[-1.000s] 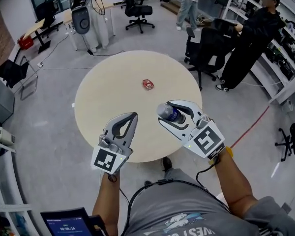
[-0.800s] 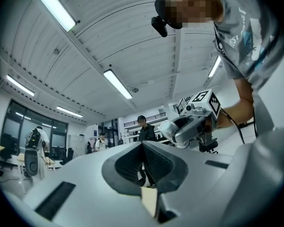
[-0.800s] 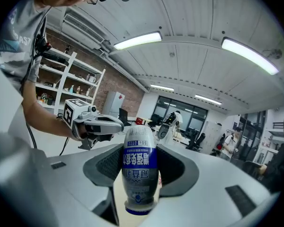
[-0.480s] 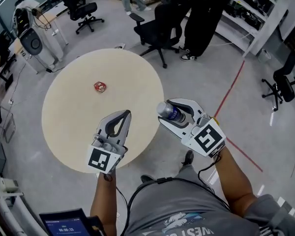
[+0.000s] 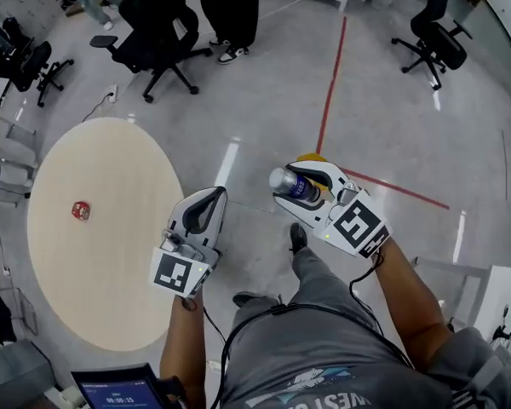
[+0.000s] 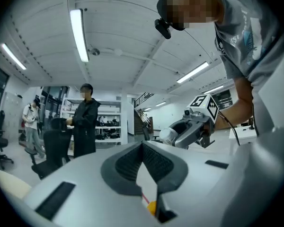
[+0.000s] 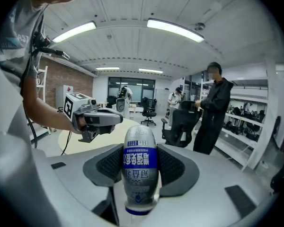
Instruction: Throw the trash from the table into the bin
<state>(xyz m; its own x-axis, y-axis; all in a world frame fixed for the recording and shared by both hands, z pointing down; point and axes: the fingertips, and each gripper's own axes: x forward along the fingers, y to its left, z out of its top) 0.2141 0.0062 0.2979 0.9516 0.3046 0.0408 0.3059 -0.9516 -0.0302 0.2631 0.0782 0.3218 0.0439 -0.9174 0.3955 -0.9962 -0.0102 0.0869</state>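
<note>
- right gripper (image 5: 291,184) is clamped on a bottle (image 5: 293,187); in the right gripper view both pads press its sides (image 7: 140,167).
- the bottle is clear with a blue label. it lies along the jaws, with its rounded end past the tips and its blue-capped end back toward the gripper body.
- left gripper (image 5: 215,194) is closed with nothing in it. in the left gripper view its tips (image 6: 142,144) meet, and only floor shows through the gap behind them.
- both grippers hang over the floor (image 5: 264,100), off the table (image 5: 111,271). the left one is near the table's right edge as the head view shows it, and the right one is farther out.
- the two grippers are side by side and apart; each shows in the other's view.
- a small red scrap (image 5: 80,210) lies on the round beige table, between its middle and its left edge in the head view, alone on the top.
- a red line (image 5: 332,75) runs across the floor, and a second one slants off from beside the right gripper.
- a yellow thing (image 5: 310,156) peeks out just past the right gripper's tips, mostly hidden; what it is cannot be told.
- a black chair (image 5: 157,24) stands beyond the table, with a person in black (image 5: 230,7) next to it. another black chair (image 5: 434,32) is at the far right.
</note>
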